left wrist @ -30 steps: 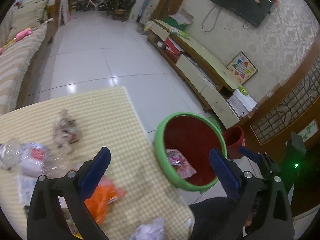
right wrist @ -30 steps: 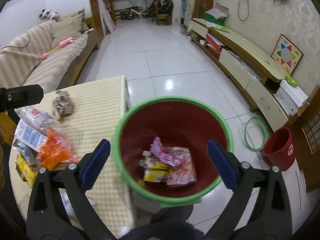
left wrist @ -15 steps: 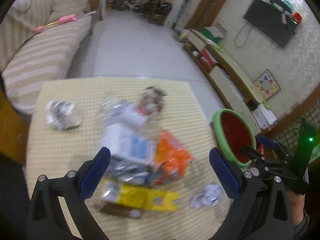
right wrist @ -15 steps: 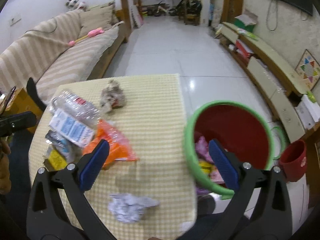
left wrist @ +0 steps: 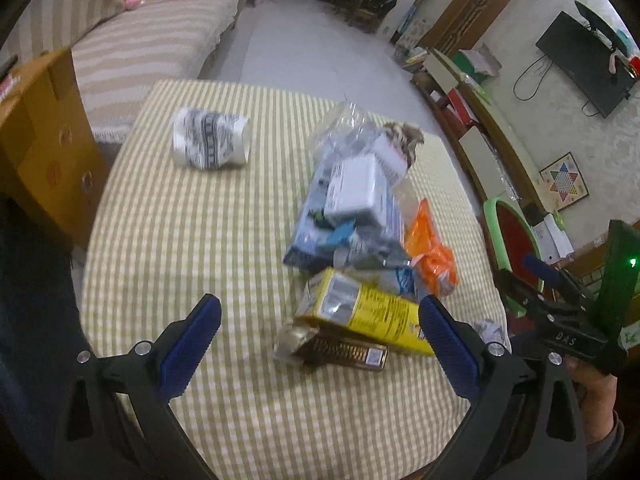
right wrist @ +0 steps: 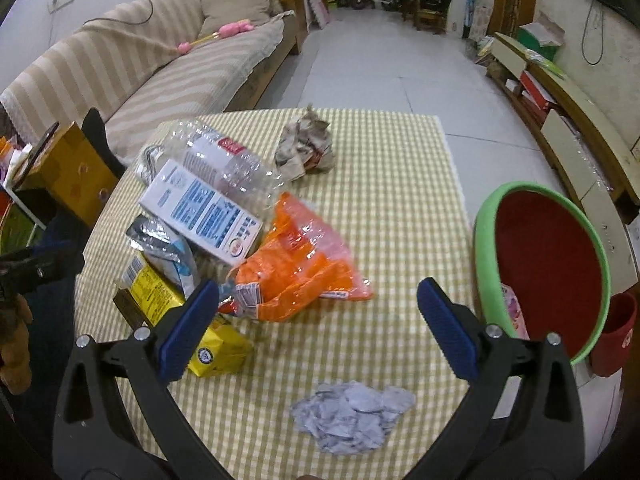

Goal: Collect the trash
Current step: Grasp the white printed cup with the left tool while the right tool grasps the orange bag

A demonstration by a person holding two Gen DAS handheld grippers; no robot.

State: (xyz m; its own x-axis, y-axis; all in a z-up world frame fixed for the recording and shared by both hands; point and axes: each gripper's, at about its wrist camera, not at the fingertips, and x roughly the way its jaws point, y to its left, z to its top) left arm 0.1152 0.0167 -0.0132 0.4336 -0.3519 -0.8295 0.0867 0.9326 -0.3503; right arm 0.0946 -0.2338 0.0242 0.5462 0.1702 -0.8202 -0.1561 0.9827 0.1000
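Both claws gape empty; we judge the crumpled paper wad [right wrist: 352, 416] lies nearest, just ahead of the right gripper [right wrist: 316, 312], bin [right wrist: 540, 276] probably right.

Dim indoor light, motion blur, fisheye-warped edges.

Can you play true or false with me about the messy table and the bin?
1. The right gripper is holding the orange plastic wrapper. False: it is open and empty, above the checked tablecloth.
2. The red bin with a green rim stands beside the table, right of it. True.
3. The bin is empty. False: a pink packet lies inside.
4. A crumpled grey paper ball lies near the table's front edge. True.
5. The left gripper is open. True.
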